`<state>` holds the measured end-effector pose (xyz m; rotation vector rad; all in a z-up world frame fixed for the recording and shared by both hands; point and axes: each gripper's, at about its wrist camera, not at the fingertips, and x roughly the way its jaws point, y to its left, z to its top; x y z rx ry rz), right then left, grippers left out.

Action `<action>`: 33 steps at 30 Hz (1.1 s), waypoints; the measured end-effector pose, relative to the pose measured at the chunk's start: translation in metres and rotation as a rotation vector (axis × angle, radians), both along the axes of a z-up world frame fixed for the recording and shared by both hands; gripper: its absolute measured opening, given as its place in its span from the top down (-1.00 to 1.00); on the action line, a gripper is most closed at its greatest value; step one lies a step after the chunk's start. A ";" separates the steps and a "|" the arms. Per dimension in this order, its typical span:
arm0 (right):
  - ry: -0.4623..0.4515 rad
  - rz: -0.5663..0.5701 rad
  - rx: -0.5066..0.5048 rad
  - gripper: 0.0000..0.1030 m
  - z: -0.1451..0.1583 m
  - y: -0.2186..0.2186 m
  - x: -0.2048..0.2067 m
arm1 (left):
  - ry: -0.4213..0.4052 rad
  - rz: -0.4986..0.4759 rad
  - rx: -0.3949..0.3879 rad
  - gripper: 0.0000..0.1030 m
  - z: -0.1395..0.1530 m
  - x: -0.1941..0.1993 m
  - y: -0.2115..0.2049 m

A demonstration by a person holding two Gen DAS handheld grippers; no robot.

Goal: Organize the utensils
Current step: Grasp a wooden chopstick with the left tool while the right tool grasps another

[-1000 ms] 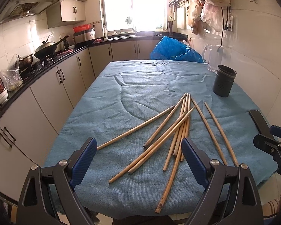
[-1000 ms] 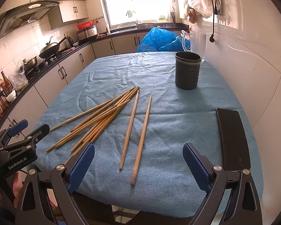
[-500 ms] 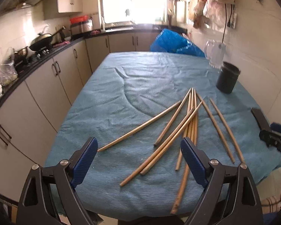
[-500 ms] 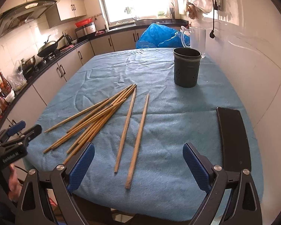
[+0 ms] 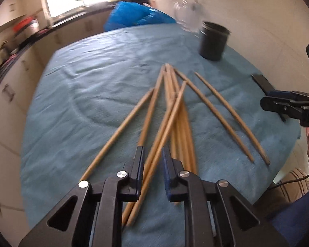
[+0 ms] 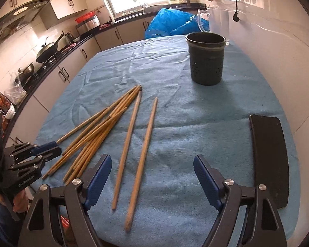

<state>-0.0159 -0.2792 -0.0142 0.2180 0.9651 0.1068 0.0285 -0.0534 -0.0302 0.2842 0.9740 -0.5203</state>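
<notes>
Chopsticks (image 5: 176,121), tan wooden sticks, are lying fanned on blue cloth (image 6: 175,111); left gripper (image 5: 152,154) is closing around two, right gripper (image 6: 152,164) is narrowing, grasping nothing.

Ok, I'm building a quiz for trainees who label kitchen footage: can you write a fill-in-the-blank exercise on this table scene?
1. The wooden chopsticks lie on a ____ cloth.
2. The dark perforated utensil cup stands ____ on the table.
3. Nothing lies inside that cup: it is ____.
4. The pair of chopsticks runs between the fingers of the closing ____ gripper.

Missing words: blue; upright; empty; left
</notes>
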 end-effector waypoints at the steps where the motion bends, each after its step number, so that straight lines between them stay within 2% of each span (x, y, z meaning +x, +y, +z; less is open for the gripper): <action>1: 0.003 -0.003 -0.003 -0.66 -0.001 -0.002 0.001 | 0.020 -0.031 0.007 0.68 -0.002 0.004 -0.006; 5: 0.004 -0.023 -0.007 -0.66 -0.001 -0.010 0.005 | 0.041 -0.082 0.054 0.70 -0.011 0.021 -0.025; 10: 0.008 -0.028 -0.011 -0.66 -0.006 -0.015 0.006 | 0.045 -0.126 0.077 0.72 -0.017 0.036 -0.039; 13: 0.016 -0.035 0.000 -0.66 -0.009 -0.018 0.009 | 0.043 -0.093 0.110 0.72 -0.020 0.052 -0.046; 16: 0.013 -0.036 0.002 -0.66 -0.008 -0.018 0.011 | 0.050 -0.008 0.133 0.85 -0.021 0.069 -0.043; 22: 0.014 -0.016 -0.004 -0.66 -0.006 -0.014 0.022 | 0.080 0.138 0.037 0.86 -0.016 0.097 -0.016; 24: 0.025 -0.012 -0.001 -0.66 -0.008 -0.013 0.033 | 0.097 0.149 -0.011 0.86 -0.011 0.100 -0.006; 33: 0.076 -0.008 0.000 -0.65 -0.020 -0.004 0.086 | 0.141 0.163 -0.040 0.86 -0.013 0.126 0.009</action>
